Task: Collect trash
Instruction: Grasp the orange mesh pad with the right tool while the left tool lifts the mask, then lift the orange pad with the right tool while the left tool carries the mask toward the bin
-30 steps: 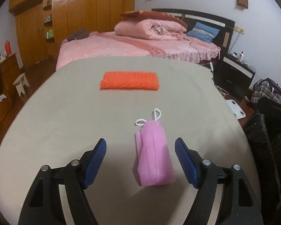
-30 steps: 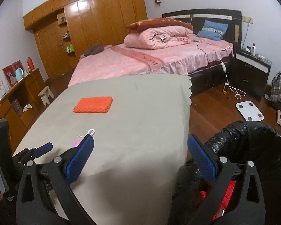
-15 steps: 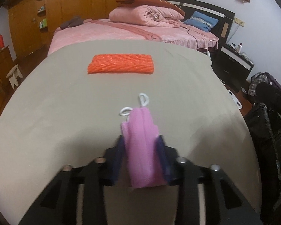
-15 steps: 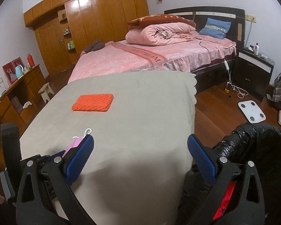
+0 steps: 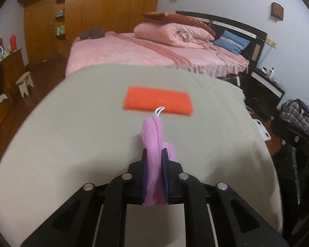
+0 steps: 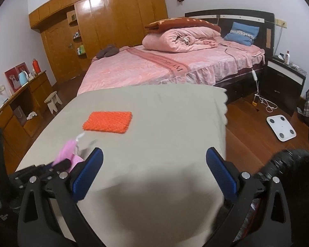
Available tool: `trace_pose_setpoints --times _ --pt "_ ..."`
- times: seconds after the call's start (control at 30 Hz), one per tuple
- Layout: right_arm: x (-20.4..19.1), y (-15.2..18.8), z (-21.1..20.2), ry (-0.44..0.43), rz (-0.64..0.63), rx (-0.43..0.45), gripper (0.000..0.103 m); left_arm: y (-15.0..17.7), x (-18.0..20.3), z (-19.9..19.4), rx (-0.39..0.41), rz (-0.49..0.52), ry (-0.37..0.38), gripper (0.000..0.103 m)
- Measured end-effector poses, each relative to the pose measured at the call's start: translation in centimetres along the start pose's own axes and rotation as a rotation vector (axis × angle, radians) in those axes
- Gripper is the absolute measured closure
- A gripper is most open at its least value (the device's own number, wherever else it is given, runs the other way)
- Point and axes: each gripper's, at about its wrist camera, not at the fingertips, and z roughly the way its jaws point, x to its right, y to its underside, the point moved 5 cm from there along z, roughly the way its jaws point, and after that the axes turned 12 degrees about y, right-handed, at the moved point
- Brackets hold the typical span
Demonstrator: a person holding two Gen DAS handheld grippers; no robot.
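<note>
While the left gripper (image 5: 154, 177) is clamped on the pink mesh pouch (image 5: 155, 140) — long axis running away along the fingers — the black bin (image 6: 294, 177) lies to its right, beside the gaping, empty right gripper (image 6: 154, 170); orange pad (image 5: 158, 103) farther off.

Your left gripper (image 5: 154, 160) clamped tight on pink mesh pouch (image 5: 156, 142), blue pads (image 5: 165, 164) pressing both sides. Pouch stands upright between fingers, white loop (image 5: 159, 110) sticking out its far end. Grey cloth-covered table (image 5: 72, 133) underneath. Orange mesh pad (image 5: 158, 100) lies flat further out, looks a bit blurred. Past table edge: pink bed (image 5: 134, 51) with rolled quilt (image 5: 171, 34), wooden wardrobe (image 5: 92, 10) behind. Black bag (image 5: 292, 164) off your right side.
</note>
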Motion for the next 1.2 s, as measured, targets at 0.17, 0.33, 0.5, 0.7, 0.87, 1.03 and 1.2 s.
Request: trace_pose_setpoints --times 0.17,0.33,0.5,0.7,0.87,1.03,1.2 --pt "-2.7 -2.2 3.1 -0.023 -0.015 -0.010 0.006 -2.5 -3.2 0.4 0.031 -0.003 -0.056 0.091" --pt "-6.0 -3.9 6.7 -0.036 -0.049 -0.030 0.006 -4.3 -6.2 1.5 0.046 -0.015 -0.093 0.091" --pt "-8.5 -3.9 10.6 -0.022 -0.076 -0.080 0.006 -5.4 -8.2 2.8 0.050 -0.016 -0.116 0.091" --pt "-9.8 -3.3 13.7 0.006 -0.095 -0.132 0.006 -6.0 -9.3 4.1 0.052 -0.015 -0.121 0.091" --pt "-10.5 -2.9 15.4 -0.004 -0.106 -0.199 0.024 -6.0 -10.2 4.5 0.053 -0.028 -0.120 0.091" --pt "-11.8 -2.7 15.0 -0.061 -0.136 -0.194 0.060 -6.1 -10.3 4.5 0.052 -0.030 -0.119 0.091" --pt "-12.3 -2.1 13.6 -0.118 -0.153 -0.189 0.081 -6.1 -10.1 4.0 0.061 -0.030 -0.119 0.091"
